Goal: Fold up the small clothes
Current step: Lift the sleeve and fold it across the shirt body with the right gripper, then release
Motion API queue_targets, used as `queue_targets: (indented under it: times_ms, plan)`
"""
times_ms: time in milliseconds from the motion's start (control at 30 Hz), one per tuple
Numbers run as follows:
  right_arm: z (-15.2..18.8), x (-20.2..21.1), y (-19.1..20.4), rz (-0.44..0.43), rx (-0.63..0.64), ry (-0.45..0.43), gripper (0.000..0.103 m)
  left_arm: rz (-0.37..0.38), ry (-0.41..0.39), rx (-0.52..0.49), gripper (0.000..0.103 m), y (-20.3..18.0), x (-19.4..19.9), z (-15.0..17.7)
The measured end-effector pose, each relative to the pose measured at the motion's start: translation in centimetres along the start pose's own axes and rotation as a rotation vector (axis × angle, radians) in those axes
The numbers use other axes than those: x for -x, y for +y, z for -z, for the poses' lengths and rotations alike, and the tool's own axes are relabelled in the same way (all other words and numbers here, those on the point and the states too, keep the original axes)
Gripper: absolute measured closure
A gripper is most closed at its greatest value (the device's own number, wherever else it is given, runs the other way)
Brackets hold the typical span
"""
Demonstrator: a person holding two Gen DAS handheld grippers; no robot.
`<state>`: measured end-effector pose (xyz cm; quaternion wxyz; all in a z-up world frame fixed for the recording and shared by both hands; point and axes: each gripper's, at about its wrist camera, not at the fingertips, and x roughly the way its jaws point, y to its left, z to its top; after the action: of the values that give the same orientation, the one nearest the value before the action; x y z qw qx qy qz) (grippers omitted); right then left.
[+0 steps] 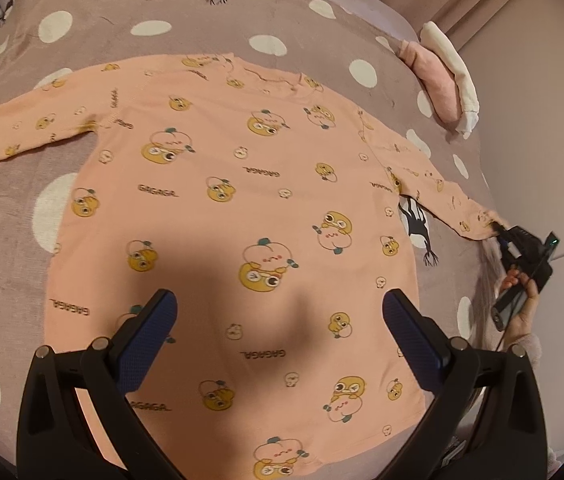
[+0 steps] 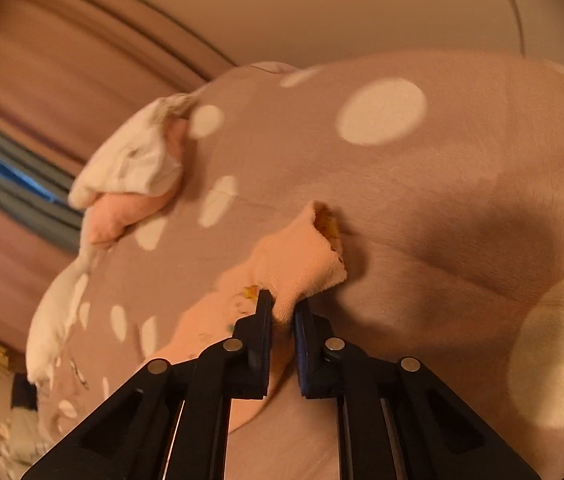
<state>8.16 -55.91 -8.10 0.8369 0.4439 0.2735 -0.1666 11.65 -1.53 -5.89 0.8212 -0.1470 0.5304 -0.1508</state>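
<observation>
Here the right tool [image 2: 283,307] pinches the pajama top's [image 1: 234,184] sleeve cuff [image 2: 306,260]; fold it flat across the chest while the left tool [image 1: 278,300] hovers spread above the hem

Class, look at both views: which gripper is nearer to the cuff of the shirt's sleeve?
Right. The right gripper is shut on the sleeve cuff; the left gripper hovers open over the shirt body, well away from that cuff.
</observation>
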Motion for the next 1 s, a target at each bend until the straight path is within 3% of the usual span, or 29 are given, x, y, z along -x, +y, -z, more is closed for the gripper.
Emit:
queue_targets:
  times_ms: [267, 500, 733, 1000]
  plan:
    - [0.7, 2.9, 12.3, -0.065, 0.302, -0.002, 0.092, -0.011, -0.02, 0.023, 0.0, 2.6, 1.7, 0.9]
    - [5.8, 3.0, 24.9, -0.167, 0.533, 0.034, 0.092, -0.008, -0.072, 0.065, 0.0, 6.0, 4.3, 1.2]
    - [16.1, 0.5, 34.6, -0.191, 0.833, 0.093, 0.092, -0.017, -0.104, 0.141, 0.0, 10.3, 5.9, 1.1]
    - [30.8, -4.0, 39.1, -0.133, 1.185, 0.162, 0.092, -0.042, -0.133, 0.227, 0.0, 14.7, 7.2, 0.9]
